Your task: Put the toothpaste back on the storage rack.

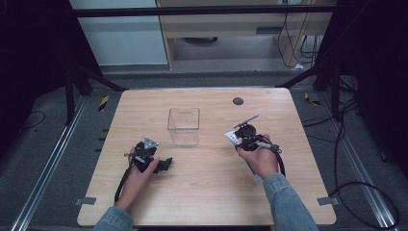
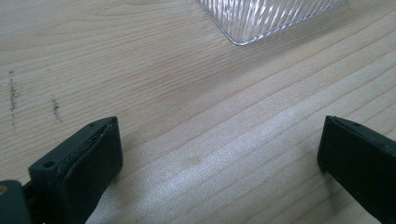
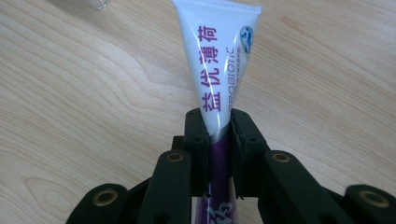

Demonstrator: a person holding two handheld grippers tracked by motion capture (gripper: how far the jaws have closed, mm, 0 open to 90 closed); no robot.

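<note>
Toothpaste tube (image 3: 219,70) sits clamped mid-body in right gripper (image 3: 218,126), crimped end pointing fwd, off the table (image 1: 207,192) near its right edge, prob. so it can drop into the clear bin (image 1: 184,126) at centre. Left gripper (image 2: 219,154) rests by the bin, jaws spread wide, nothing between them.

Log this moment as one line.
right hand-held gripper: shut on toothpaste tube | left hand-held gripper: open | clear bin: upright

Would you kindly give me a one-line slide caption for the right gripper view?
Right gripper clamped on a white and purple toothpaste tube, crimped end pointing away, above the wooden table.
</note>
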